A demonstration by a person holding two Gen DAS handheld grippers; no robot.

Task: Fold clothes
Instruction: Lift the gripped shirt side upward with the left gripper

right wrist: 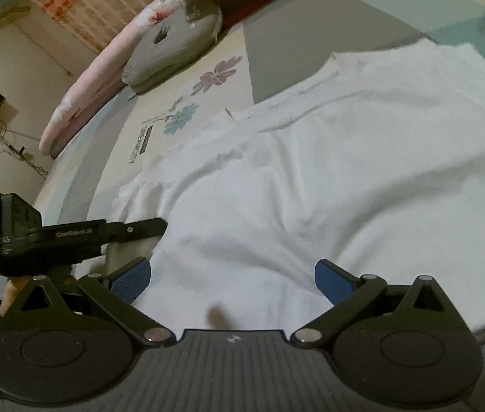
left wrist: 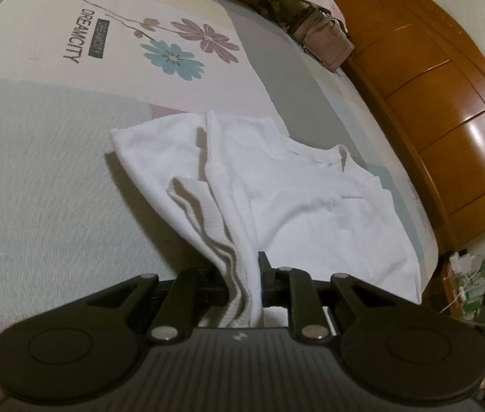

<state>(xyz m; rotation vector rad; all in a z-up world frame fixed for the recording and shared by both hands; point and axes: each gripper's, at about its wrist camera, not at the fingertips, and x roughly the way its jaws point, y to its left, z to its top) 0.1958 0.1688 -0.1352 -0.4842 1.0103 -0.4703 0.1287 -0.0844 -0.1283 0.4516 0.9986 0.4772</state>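
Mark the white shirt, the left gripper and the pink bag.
white shirt (right wrist: pixel 345 171), right wrist view, on its flat middle.
left gripper (left wrist: pixel 244 285), left wrist view, between the fingertips clamped on the shirt's bunched edge.
pink bag (left wrist: pixel 325 43), left wrist view, on its side panel.

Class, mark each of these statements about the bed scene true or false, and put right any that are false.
1. The left claw is shut on a bunched edge of the white garment. True.
2. The right claw grips the garment as well. False: its blue pads stand wide apart over the cloth, holding nothing.
3. The bedsheet carries printed flowers and lettering. True.
4. The garment is black. False: it is white.
5. A wooden headboard runs along one side of the bed. True.
6. A small bag lies on top of the garment. False: it sits apart from it, at the bed's edge near the headboard.
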